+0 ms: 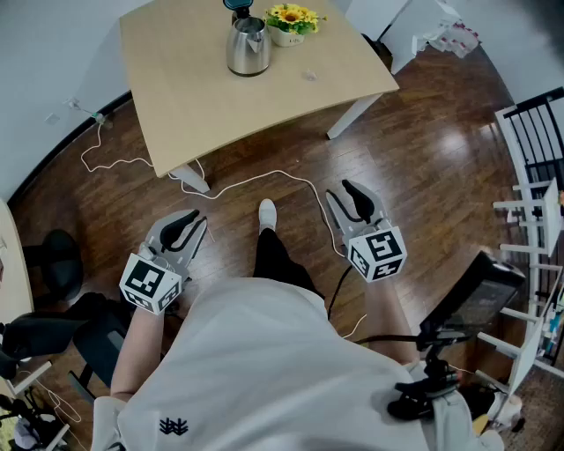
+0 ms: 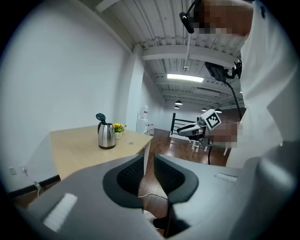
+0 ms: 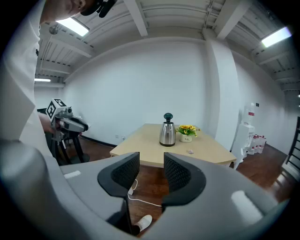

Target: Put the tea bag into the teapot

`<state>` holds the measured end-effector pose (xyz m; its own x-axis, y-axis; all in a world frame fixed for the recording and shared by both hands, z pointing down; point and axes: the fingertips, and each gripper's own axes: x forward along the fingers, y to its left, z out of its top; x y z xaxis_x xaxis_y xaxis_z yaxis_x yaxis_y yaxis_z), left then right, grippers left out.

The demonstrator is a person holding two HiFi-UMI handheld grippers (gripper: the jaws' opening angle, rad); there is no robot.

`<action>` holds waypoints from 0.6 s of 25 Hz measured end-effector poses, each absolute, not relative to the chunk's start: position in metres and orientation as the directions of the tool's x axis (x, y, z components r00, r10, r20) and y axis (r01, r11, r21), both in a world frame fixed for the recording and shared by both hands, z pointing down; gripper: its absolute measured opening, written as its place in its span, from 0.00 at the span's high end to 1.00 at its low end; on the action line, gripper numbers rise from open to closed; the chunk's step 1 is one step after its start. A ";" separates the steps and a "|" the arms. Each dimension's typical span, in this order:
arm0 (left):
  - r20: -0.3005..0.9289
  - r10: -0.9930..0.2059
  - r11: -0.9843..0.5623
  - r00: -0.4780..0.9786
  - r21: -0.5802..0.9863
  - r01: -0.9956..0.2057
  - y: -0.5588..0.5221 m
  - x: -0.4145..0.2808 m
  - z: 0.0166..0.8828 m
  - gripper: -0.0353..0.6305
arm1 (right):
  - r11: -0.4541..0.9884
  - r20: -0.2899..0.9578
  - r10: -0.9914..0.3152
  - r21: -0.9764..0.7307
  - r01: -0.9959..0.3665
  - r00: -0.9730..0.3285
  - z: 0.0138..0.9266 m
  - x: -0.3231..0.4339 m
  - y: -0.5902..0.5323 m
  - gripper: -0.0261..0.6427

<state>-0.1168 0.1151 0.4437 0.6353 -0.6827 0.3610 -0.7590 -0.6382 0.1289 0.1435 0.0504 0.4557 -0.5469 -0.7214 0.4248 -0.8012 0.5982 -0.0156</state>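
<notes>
Head view: teapot (image 1: 248, 46) upright on far desk (image 1: 203, 97); tea bag (image 1: 309, 76) lying near its right, apart, long axis too small to tell. Left gripper view: left claw (image 2: 149, 161) narrowly apart, empty. Right gripper view: right claw (image 3: 151, 160) apart, empty.

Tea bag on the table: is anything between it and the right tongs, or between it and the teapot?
Nothing visible. The tea bag lies on bare table top beside the teapot; the flower pot stands behind, not between. The right tongs, open and empty, hang over the floor, short of the table top.
</notes>
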 end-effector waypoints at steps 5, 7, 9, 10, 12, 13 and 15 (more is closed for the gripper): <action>0.334 -0.707 -0.624 0.623 0.118 -0.772 -0.005 -0.086 0.417 0.88 | 0.636 0.440 -0.698 0.018 -0.771 -0.565 0.453 0.166 -0.083 0.73; 0.320 -0.727 -0.605 0.608 0.123 -0.787 -0.046 -0.078 0.409 0.88 | 0.657 0.450 -0.684 0.037 -0.753 -0.574 0.458 0.172 -0.134 0.73; 0.313 -0.737 -0.594 0.599 0.121 -0.795 -0.077 -0.071 0.404 0.88 | 0.673 0.470 -0.672 0.065 -0.737 -0.573 0.472 0.174 -0.181 0.73; 0.315 -0.737 -0.594 0.598 0.121 -0.796 -0.088 -0.068 0.403 0.88 | 0.677 0.482 -0.667 0.075 -0.732 -0.567 0.481 0.174 -0.202 0.73; 0.321 -0.736 -0.590 0.596 0.128 -0.797 -0.105 -0.065 0.403 0.88 | 0.678 0.506 -0.659 0.081 -0.731 -0.556 0.503 0.171 -0.240 0.73; 0.323 -0.737 -0.585 0.593 0.134 -0.800 -0.113 -0.066 0.404 0.88 | 0.677 0.517 -0.655 0.078 -0.732 -0.551 0.513 0.169 -0.257 0.73; 0.330 -0.737 -0.578 0.589 0.142 -0.803 -0.126 -0.071 0.405 0.88 | 0.670 0.535 -0.651 0.071 -0.739 -0.538 0.534 0.166 -0.290 0.73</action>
<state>-0.0706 -0.1255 0.4052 0.5894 -0.7375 0.3297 -0.8033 -0.5784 0.1422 0.1661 -0.2898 0.5340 -0.5383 -0.6511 0.5351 -0.7394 0.6695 0.0708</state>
